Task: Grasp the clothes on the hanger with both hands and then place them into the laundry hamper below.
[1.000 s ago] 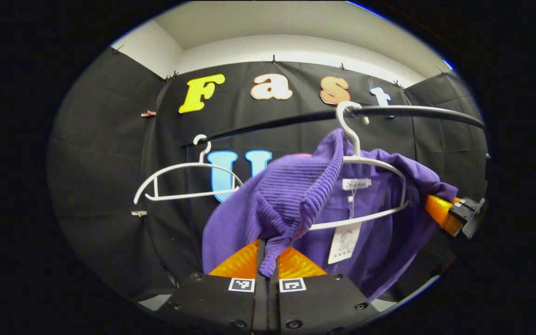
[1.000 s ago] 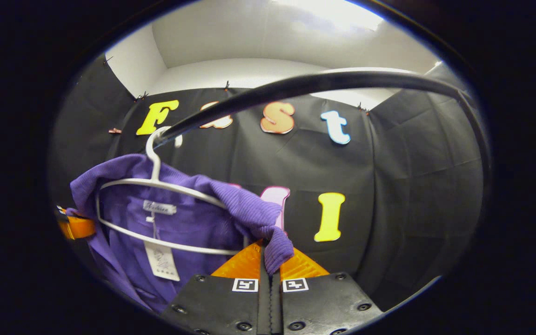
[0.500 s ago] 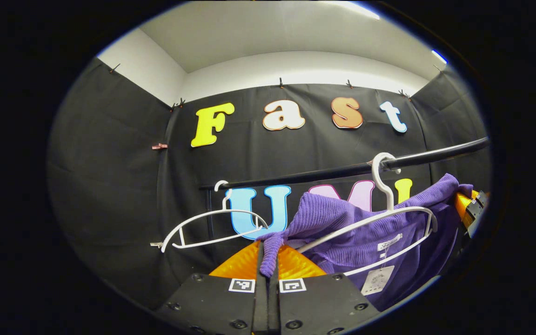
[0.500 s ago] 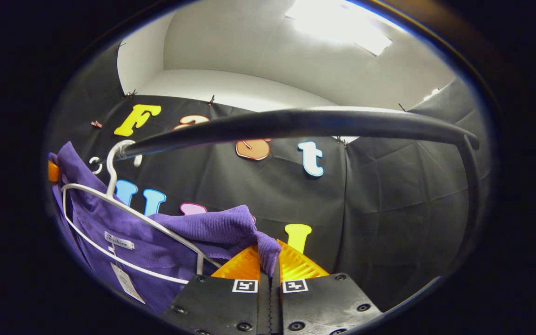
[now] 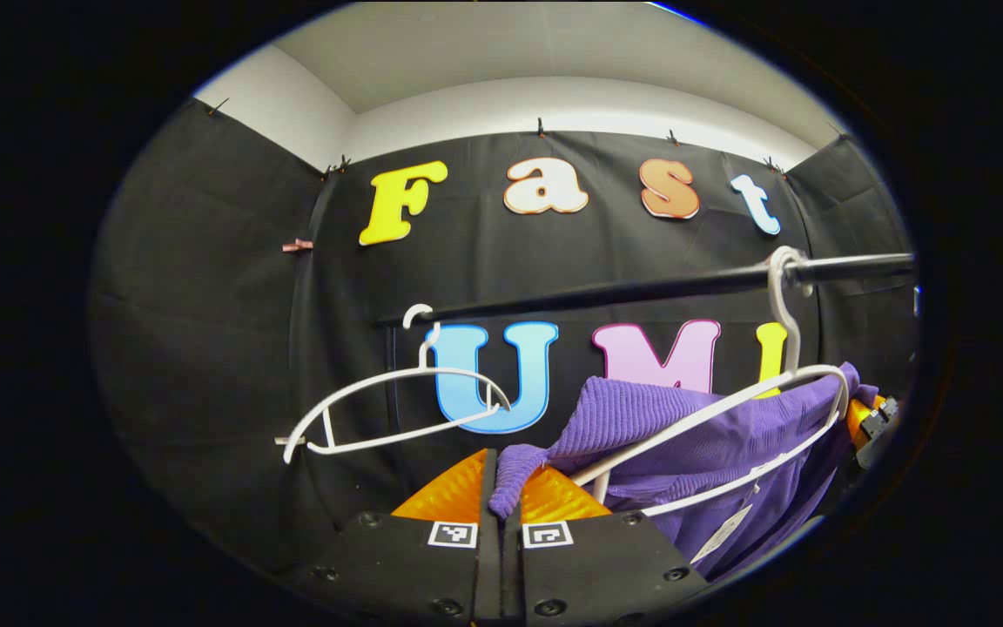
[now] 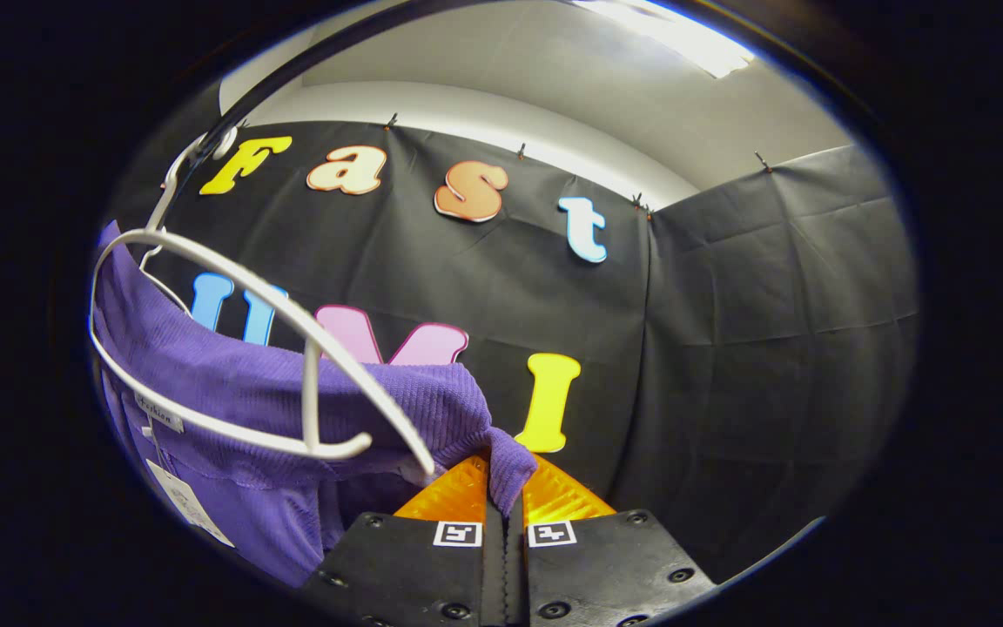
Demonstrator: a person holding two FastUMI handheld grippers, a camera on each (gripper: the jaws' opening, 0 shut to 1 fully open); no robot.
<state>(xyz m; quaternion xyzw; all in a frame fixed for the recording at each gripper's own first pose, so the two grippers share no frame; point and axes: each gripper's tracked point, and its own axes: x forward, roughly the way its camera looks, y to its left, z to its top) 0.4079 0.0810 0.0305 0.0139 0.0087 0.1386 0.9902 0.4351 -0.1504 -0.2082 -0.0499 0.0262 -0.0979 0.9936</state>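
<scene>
A fold of the purple garment (image 5: 710, 435) is pinched between the pressed-together fingers of the left gripper (image 5: 501, 488); another fold is pinched likewise by the right gripper (image 6: 506, 475). The cloth is thereby drawn below the white hanger (image 5: 728, 418), seemingly mostly off it. The hanger is hooked on the rail (image 5: 623, 292).

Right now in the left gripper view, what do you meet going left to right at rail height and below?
Empty white hanger → left gripper, shut on a fold of the purple sweater → white hanger the sweater is coming off, hooked on the black rail → right gripper at the far edge.
</scene>
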